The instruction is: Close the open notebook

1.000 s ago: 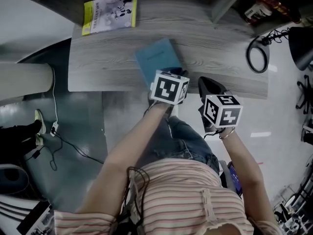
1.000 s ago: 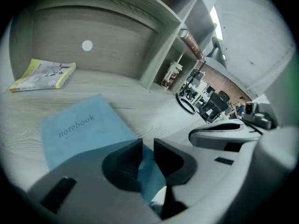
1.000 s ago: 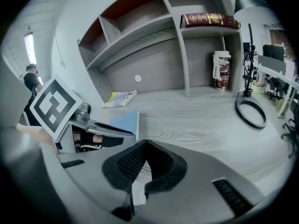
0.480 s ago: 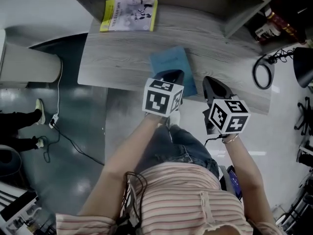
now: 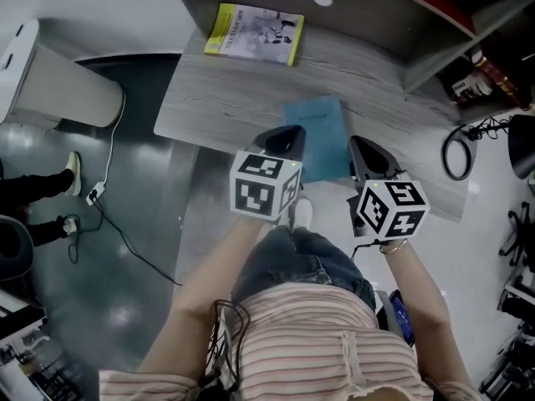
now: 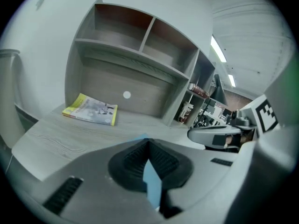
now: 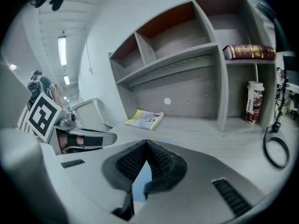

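A blue notebook (image 5: 322,140) lies flat with its cover down on the grey wooden desk (image 5: 217,98), near the front edge. My left gripper (image 5: 284,136) hovers at the notebook's left near corner, jaws shut on nothing. To the notebook's right, my right gripper (image 5: 368,153) is also shut and empty. In the left gripper view the jaws (image 6: 148,141) meet at the tip, with a sliver of the blue notebook (image 6: 152,181) showing below them. The right gripper view shows its jaws (image 7: 147,143) closed the same way over the blue notebook (image 7: 140,178).
A yellow-edged booklet (image 5: 255,33) lies at the desk's back left. A shelf unit stands behind, with a red book (image 7: 250,52) and a cup (image 7: 253,107) on the right. A black cable coil (image 5: 458,155) lies at the desk's right end.
Both grippers have drawn back slightly from the notebook toward the desk's front edge. The left one was over the cover's near edge before. The notebook has stayed flat and still.
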{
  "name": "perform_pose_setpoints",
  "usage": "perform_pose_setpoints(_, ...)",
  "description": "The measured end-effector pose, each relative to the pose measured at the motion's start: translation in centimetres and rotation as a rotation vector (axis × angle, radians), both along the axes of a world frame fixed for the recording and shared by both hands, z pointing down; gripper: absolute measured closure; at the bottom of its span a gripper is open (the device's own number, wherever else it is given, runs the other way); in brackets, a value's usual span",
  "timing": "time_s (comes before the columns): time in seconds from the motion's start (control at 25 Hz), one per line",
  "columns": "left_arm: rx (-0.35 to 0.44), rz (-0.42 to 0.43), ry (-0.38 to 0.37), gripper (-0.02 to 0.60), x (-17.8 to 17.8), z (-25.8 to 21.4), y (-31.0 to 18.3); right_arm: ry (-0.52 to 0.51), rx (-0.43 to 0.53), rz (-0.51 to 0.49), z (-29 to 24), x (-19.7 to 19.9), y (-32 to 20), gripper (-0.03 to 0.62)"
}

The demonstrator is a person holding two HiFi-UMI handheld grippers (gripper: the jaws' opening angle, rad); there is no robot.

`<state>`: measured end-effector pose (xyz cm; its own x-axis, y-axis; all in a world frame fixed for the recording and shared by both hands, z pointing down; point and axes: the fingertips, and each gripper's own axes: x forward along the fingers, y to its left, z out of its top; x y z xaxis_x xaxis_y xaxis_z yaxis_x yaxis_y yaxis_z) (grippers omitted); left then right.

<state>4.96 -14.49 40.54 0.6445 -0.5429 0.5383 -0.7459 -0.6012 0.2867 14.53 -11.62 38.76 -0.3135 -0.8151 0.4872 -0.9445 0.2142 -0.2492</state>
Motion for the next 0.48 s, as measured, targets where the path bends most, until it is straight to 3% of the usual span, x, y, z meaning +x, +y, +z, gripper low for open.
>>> perform_pose_setpoints(0.48,0.138,-0.106,0.070,0.571,-4.4,-4.4,0.9,0.000,0.109,-0.031,-3.4,-1.8,-0.3,0.588)
